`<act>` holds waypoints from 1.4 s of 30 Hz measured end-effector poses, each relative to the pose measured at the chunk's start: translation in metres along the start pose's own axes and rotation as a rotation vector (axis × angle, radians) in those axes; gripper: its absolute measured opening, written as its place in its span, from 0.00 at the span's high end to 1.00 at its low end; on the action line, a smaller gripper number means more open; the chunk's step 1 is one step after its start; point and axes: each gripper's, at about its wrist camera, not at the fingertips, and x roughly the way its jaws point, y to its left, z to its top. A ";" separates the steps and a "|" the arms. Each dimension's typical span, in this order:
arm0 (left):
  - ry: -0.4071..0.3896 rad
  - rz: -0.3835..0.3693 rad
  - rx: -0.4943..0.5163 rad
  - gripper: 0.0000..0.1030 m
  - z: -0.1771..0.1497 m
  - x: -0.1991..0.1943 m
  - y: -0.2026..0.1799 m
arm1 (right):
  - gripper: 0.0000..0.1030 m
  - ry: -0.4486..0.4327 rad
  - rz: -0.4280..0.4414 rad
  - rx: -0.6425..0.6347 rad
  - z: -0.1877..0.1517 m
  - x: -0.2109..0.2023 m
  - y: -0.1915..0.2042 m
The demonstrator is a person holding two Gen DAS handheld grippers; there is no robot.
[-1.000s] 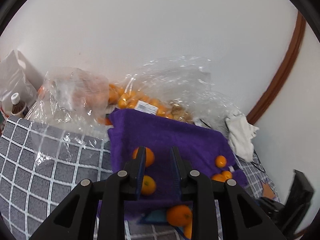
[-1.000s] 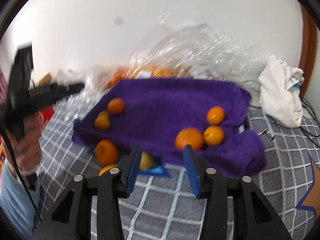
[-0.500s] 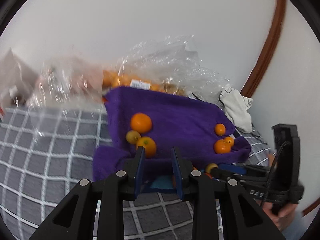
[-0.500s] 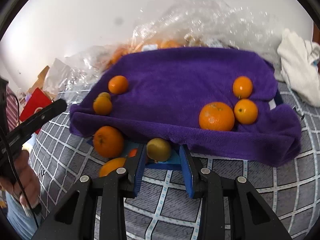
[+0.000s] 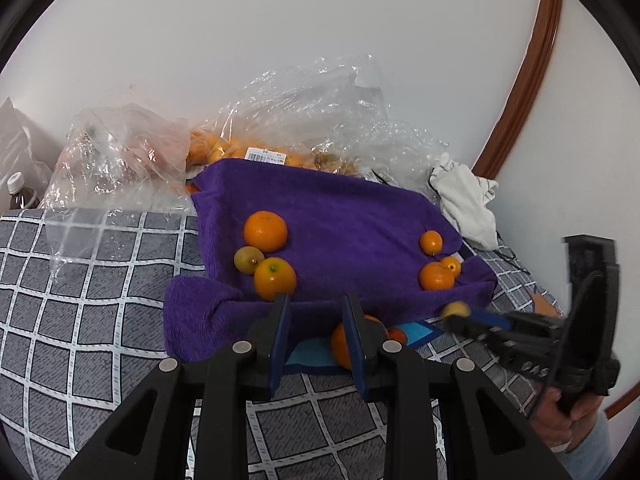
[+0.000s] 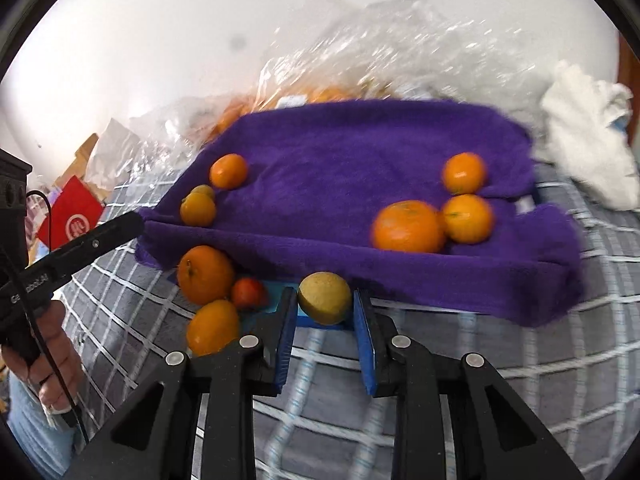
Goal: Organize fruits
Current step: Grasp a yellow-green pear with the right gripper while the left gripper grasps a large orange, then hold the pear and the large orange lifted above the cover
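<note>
A purple towel holds two groups of oranges, one at its left and one at its right. Before its front edge lie an orange, a small red fruit and another orange by a blue mat. My right gripper is closing on a yellow-green citrus fruit, and its pads touch both sides. My left gripper is shut and empty just in front of the towel, its right finger covering part of an orange.
Clear plastic bags of small oranges are piled against the white wall behind the towel. A crumpled white cloth lies at the right, a bottle at the far left and a red packet beyond it. A grey checked cover lies underneath.
My right gripper dropped toward the towel's front edge and narrowed its jaws around the yellow-green fruit. My left gripper sank and drew back to the towel's near edge.
</note>
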 end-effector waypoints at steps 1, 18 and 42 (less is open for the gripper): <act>0.006 0.008 0.003 0.75 -0.001 0.001 -0.002 | 0.73 -0.008 -0.026 -0.010 -0.002 -0.006 -0.005; 0.064 -0.009 0.088 0.75 -0.011 0.012 -0.022 | 0.72 0.021 -0.080 0.008 -0.019 0.003 -0.039; 0.124 -0.090 0.022 0.60 -0.014 0.022 -0.016 | 0.72 -0.046 -0.093 0.068 -0.023 -0.018 -0.050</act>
